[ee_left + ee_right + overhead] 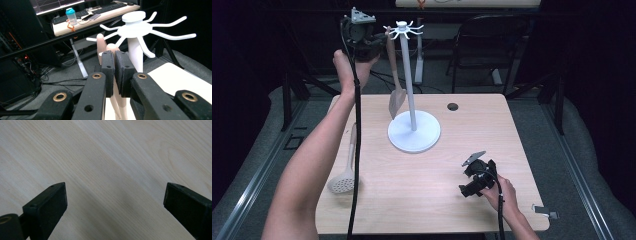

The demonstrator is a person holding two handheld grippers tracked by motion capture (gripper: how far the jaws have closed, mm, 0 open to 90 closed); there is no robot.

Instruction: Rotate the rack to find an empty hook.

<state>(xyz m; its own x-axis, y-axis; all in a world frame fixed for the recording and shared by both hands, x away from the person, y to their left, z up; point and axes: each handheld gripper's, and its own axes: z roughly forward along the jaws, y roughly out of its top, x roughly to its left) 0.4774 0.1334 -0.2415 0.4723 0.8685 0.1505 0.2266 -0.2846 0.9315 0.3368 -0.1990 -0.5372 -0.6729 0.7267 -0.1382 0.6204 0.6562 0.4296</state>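
Left gripper [379, 45], raised at 11 o'clock, clenches the spatula [396, 85] by its handle top beside the white rack [412, 75]. Best: slide the handle's hole squarely over a hook [96, 39] before letting go. Right gripper [472, 177], 4 o'clock, rests released, empty.

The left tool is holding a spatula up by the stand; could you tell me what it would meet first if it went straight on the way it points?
Probably the white rack: the left tool, shut on the beige spatula, faces its hooked arms just ahead, though depth is unclear.
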